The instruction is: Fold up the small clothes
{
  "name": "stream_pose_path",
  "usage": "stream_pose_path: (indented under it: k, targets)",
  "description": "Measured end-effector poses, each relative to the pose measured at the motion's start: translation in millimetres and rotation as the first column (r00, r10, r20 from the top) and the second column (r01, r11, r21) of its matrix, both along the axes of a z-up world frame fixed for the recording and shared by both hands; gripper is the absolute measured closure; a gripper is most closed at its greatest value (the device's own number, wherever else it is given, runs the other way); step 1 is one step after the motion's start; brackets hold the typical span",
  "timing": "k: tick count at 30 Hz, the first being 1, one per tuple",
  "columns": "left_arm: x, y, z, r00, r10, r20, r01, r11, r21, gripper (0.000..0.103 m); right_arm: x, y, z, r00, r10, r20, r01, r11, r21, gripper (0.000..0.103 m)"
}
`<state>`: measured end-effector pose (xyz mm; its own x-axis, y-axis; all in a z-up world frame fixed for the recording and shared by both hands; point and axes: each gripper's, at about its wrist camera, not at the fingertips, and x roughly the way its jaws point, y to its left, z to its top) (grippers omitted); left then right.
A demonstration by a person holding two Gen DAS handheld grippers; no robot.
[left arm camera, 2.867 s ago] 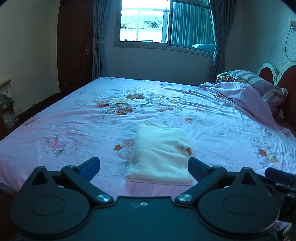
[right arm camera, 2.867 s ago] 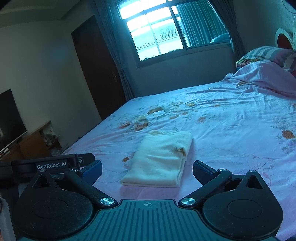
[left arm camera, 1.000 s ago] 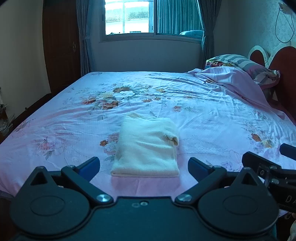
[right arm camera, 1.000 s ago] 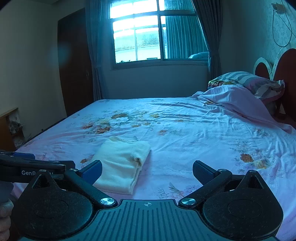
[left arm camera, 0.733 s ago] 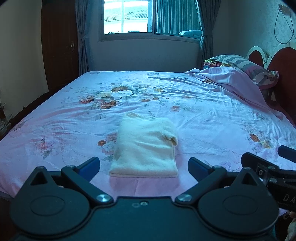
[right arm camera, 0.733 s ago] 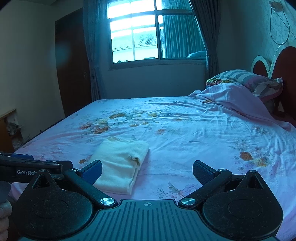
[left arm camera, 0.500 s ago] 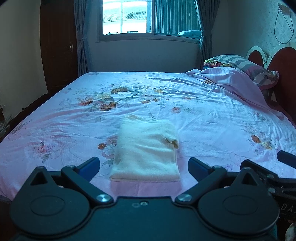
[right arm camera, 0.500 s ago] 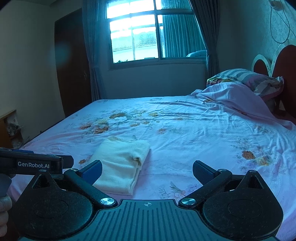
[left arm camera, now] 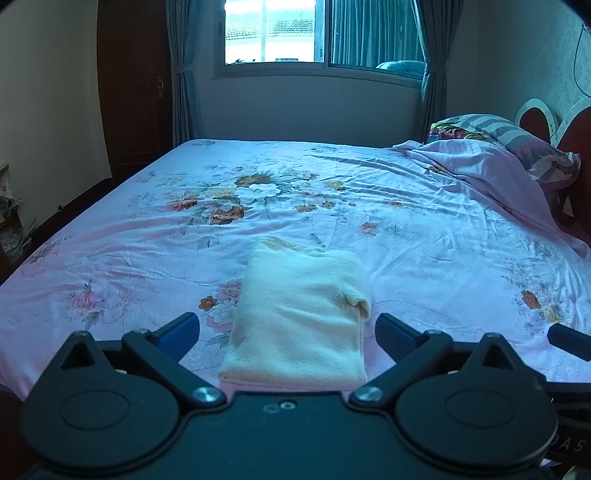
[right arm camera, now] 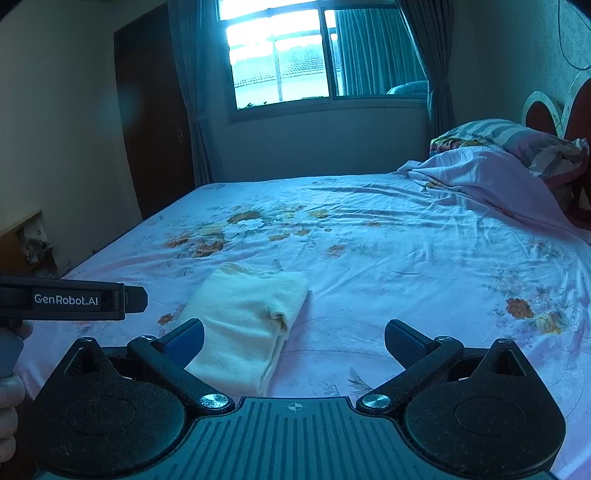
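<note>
A cream garment (left arm camera: 301, 317) lies folded into a neat rectangle on the pink floral bedsheet (left arm camera: 332, 206), near the bed's front edge. My left gripper (left arm camera: 288, 330) is held back from it, open and empty, with the fold framed between its fingers. In the right wrist view the same folded garment (right arm camera: 247, 317) sits left of centre, by the left finger. My right gripper (right arm camera: 293, 338) is open too, holding nothing. The left gripper's body (right arm camera: 70, 299) juts in from the left edge of the right wrist view.
Crumpled pink bedding (left arm camera: 476, 166) and striped pillows (left arm camera: 517, 140) are piled at the headboard (left arm camera: 569, 136) on the right. A window (left arm camera: 317, 33) with curtains is behind the bed, a dark door (left arm camera: 133, 88) at left. A person's hand (right arm camera: 9, 398) shows at the left edge.
Both grippers have shifted slightly, staying back from the bed. The folded garment has not moved. Both grippers stay open.
</note>
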<state>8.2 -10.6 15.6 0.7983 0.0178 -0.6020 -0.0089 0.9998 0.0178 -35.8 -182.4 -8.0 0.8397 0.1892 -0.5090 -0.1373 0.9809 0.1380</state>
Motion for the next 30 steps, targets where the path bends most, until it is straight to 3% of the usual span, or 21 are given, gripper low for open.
stream_pose_path:
  k: [15,30]
  targets:
    - [19.4,-12.5,-9.7,0.998,0.035,-0.051,-0.033,0.999,0.044,0.003,34.4,-12.0,-7.5,0.998,0.039,-0.048,-0.037,0.999,0.037,0.000]
    - [35.0,8.0,-16.1,0.995,-0.081,-0.056,0.083,0.996,0.030,0.003,36.5,18.3,-6.2,0.998,-0.053,-0.034,0.052,0.998,-0.022,0.000]
